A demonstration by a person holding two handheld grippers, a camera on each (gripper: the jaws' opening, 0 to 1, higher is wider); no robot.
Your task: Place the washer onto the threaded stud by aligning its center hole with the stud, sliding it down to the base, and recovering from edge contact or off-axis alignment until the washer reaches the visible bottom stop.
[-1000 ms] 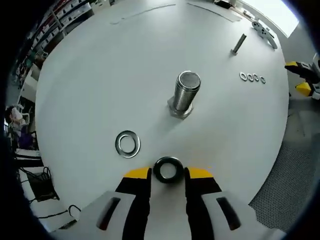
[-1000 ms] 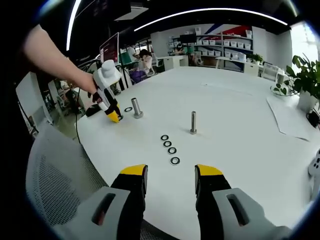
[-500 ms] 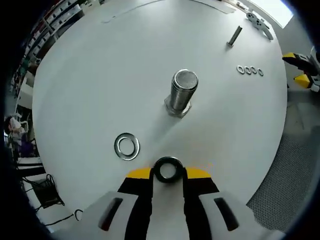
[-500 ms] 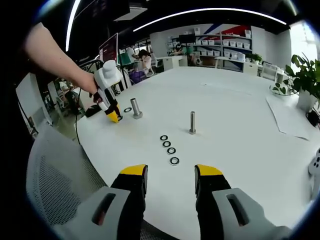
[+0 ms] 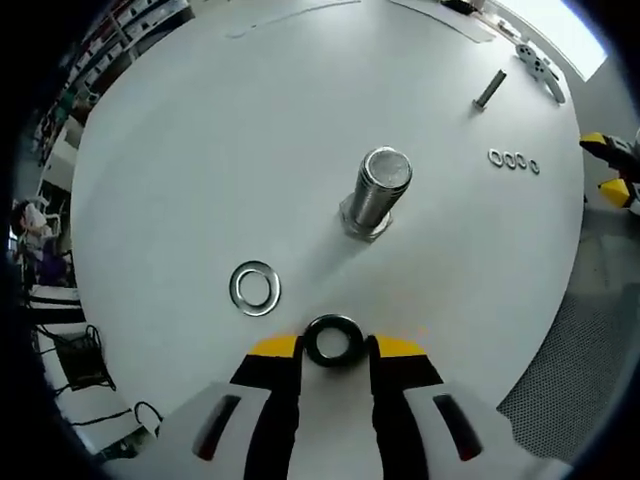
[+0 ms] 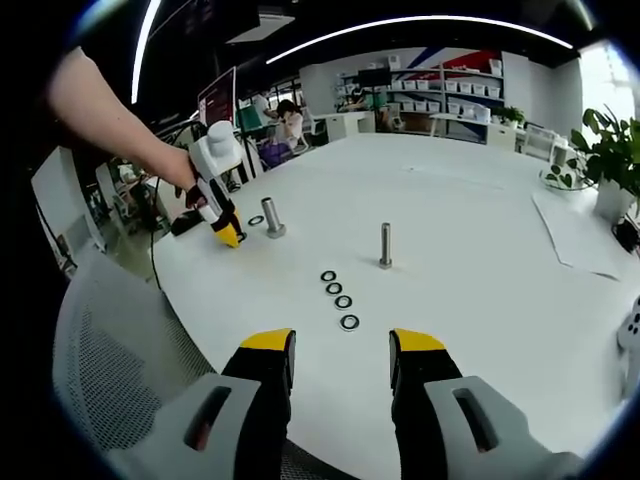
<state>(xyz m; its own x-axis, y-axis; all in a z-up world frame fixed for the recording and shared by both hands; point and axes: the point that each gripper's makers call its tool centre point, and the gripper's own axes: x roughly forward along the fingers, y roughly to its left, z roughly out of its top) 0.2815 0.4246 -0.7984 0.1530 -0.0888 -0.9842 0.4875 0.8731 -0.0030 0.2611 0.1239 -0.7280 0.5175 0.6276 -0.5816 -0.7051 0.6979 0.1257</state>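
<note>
While my left gripper [image 5: 335, 345] pinches the dark washer [image 5: 334, 340] between its yellow tips, the ring sits right at the ends of my jaws, its hole facing the camera. Ahead of the jaws, past the tips and a little to the right, the big threaded stud [image 5: 377, 194] stands upright on the white table [image 5: 200, 130], well apart from the held washer. A silver washer [image 5: 255, 288] lies flat just ahead and left of my left jaw. Far ahead on the right lie a row of small washers [image 5: 513, 160] and a slim bolt [image 5: 489, 89].

From the right gripper view, my right gripper [image 6: 340, 352] has its jaws spread with nothing between them. Ahead of the tips lies a row of four small washers [image 6: 338, 295], the nearest just beyond the gap, and the slim bolt [image 6: 385, 245] stands past them. Far ahead to the left, my other gripper [image 6: 216, 185] is held by a hand beside the stud [image 6: 271, 217].
</note>
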